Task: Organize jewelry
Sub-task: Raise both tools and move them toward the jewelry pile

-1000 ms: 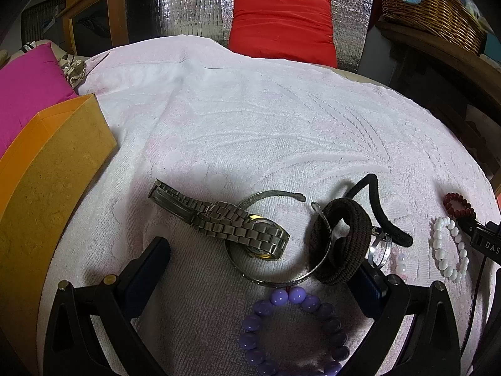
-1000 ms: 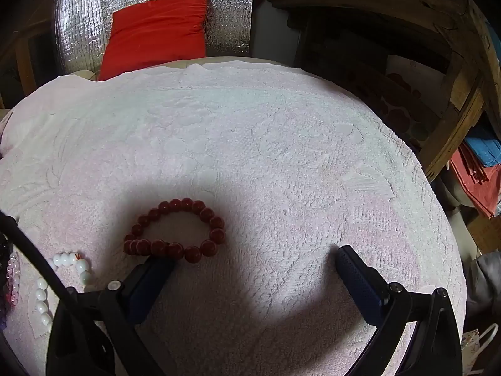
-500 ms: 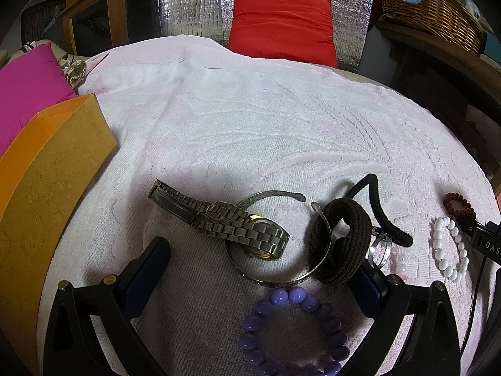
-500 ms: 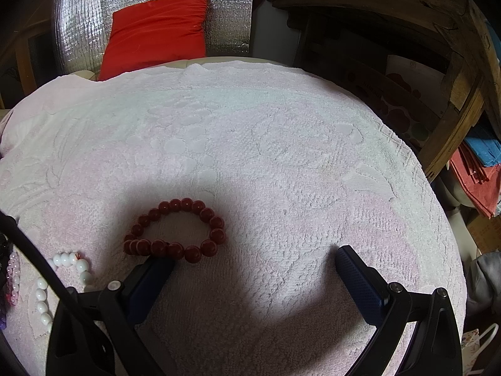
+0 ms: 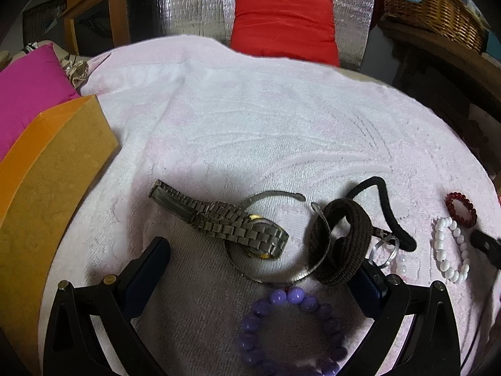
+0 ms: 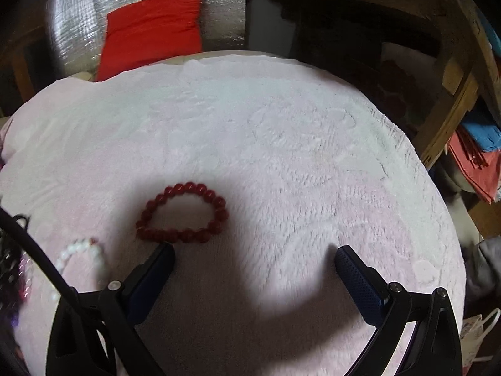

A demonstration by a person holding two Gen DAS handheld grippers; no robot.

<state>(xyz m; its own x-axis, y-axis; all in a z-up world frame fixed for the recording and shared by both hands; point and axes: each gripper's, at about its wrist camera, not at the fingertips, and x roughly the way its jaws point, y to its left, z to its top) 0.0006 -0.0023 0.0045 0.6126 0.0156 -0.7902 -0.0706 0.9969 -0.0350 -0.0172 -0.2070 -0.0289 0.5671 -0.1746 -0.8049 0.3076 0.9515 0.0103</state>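
Just ahead of the right gripper [image 6: 253, 258], whose fingers are spread wide and hold nothing, a red bead bracelet [image 6: 183, 213] lies on the towel [image 6: 281, 144] (nearly touching the left fingertip [image 6: 164, 252]).

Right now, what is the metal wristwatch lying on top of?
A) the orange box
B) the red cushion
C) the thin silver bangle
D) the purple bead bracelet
C. In the left wrist view the metal wristwatch lies across the thin silver bangle, covering its left side; the purple bead bracelet sits nearer the camera, apart from the watch.
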